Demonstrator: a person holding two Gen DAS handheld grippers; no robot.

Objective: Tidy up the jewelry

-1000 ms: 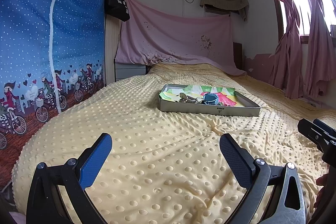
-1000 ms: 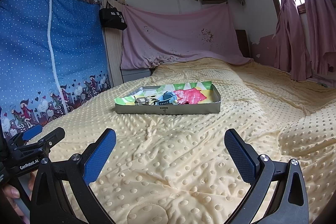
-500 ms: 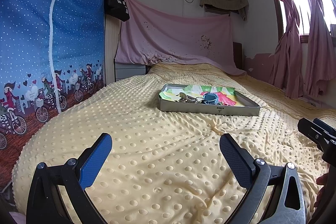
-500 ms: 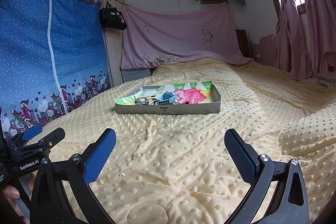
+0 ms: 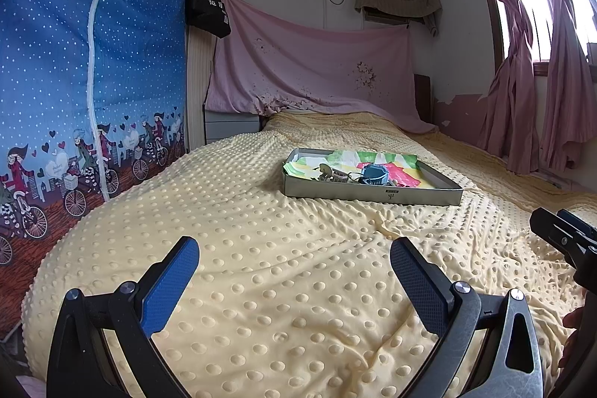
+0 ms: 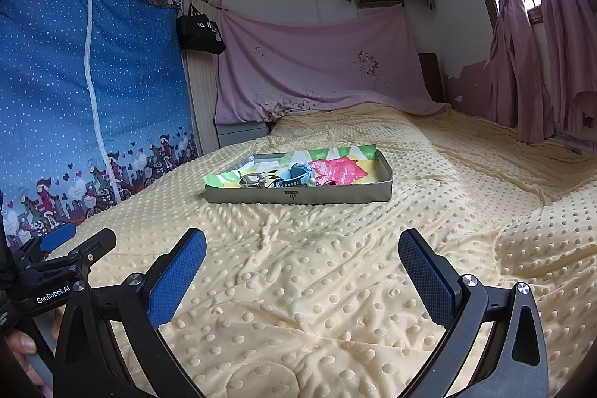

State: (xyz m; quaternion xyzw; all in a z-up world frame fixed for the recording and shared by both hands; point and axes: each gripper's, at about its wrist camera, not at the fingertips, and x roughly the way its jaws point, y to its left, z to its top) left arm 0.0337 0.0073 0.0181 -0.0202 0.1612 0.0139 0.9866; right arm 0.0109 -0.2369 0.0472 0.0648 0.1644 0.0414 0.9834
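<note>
Both grippers stand over the near part of the bed, well short of the work. The left gripper has its jaws wide apart with nothing between them but the yellow dotted blanket; the right gripper is likewise spread and empty. Each is hand-held (a fingertip shows at the lower left edge of the right wrist view).

The jewelry lies together in a shallow grey tray set on the blanket mid-bed, well ahead of both grippers. The tray is lined with bright multicoloured paper. On that lining sit a blue watch-like piece, a pale metallic piece just to its left, and some small items to its right too small to identify. In the left wrist view the same cluster sits near the tray's front wall, with the blue piece most prominent.

Assessment: no item is gripped and neither tool is near the tray, so no handling step is under way. The scene fits two readings equally: pieces heaped in the tray awaiting sorting, or pieces already gathered there with the grippers drawn clear. The pictures do not settle which.

Should further handling be required, the pieces are small, close-packed and partly tangled, calling for a narrow approach from above and a light pinch on one item only; the loose paper lining may lift with it.
</note>
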